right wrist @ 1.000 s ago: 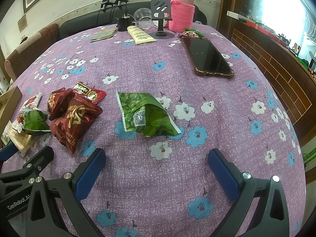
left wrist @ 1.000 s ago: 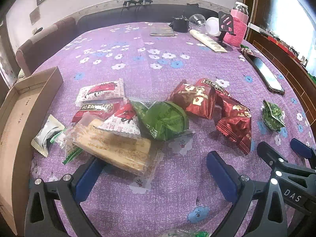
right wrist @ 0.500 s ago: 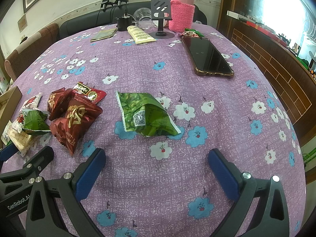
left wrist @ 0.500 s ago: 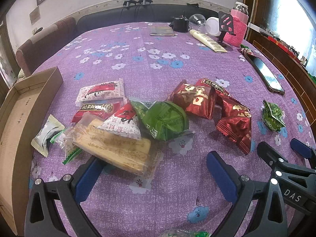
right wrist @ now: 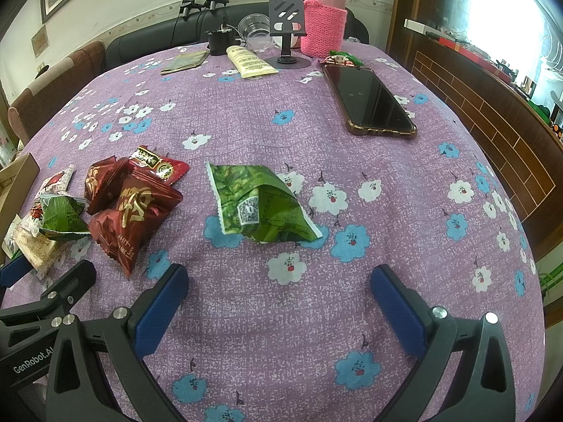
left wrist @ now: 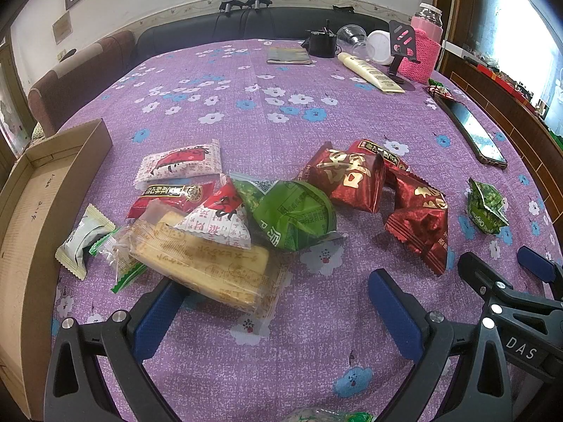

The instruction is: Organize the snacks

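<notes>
A heap of snack packets lies on the purple flowered tablecloth (left wrist: 246, 105). It holds a clear-wrapped biscuit pack (left wrist: 207, 267), a green packet (left wrist: 295, 216), dark red packets (left wrist: 355, 179), white-and-red packets (left wrist: 183, 163) and a small pale green packet (left wrist: 82, 242). My left gripper (left wrist: 274, 302) stands open just in front of the biscuit pack, holding nothing. In the right wrist view a green pea packet (right wrist: 257, 204) lies alone ahead of my right gripper (right wrist: 278, 299), which is open and holds nothing. The dark red packets (right wrist: 133, 207) lie to its left.
A cardboard box (left wrist: 31, 211) sits at the table's left edge. A phone (right wrist: 369, 102) lies at the right. At the far side stand a pink knit-covered bottle (right wrist: 325, 24), a phone stand (right wrist: 286, 31), a cream tube (right wrist: 250, 61) and a small sachet (right wrist: 184, 61).
</notes>
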Tool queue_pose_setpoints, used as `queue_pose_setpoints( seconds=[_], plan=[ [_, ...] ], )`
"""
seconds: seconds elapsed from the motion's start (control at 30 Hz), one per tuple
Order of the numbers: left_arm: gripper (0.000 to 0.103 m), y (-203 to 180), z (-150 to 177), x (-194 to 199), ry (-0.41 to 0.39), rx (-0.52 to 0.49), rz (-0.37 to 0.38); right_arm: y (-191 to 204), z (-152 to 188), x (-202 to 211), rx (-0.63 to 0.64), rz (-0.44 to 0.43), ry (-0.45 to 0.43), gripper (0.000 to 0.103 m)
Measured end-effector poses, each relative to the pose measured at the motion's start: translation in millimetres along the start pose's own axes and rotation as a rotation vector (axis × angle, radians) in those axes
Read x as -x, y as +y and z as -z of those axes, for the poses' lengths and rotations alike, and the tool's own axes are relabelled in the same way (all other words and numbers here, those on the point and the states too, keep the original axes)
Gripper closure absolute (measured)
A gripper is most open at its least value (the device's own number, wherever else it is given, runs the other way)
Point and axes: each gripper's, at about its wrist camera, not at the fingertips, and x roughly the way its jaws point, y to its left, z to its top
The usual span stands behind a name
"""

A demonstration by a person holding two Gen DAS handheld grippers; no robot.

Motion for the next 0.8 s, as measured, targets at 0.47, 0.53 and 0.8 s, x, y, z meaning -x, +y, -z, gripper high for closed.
queue_pose_setpoints(
  seconds=[0.47,0.53,0.8],
  plan=[
    [0.0,0.0,0.0,0.0,0.0,0.0,0.0,2.4,-1.3,-1.0,0.0,0.0,0.0,0.0],
    [0.0,0.1,0.0,0.0,0.0,0.0,0.0,2.8,-1.5,-1.1,0.0,0.0,0.0,0.0],
    [0.0,0.0,0.0,0.0,0.0,0.0,0.0,4.2,-2.2,-1.7,0.0,0.0,0.0,0.0]
  ],
)
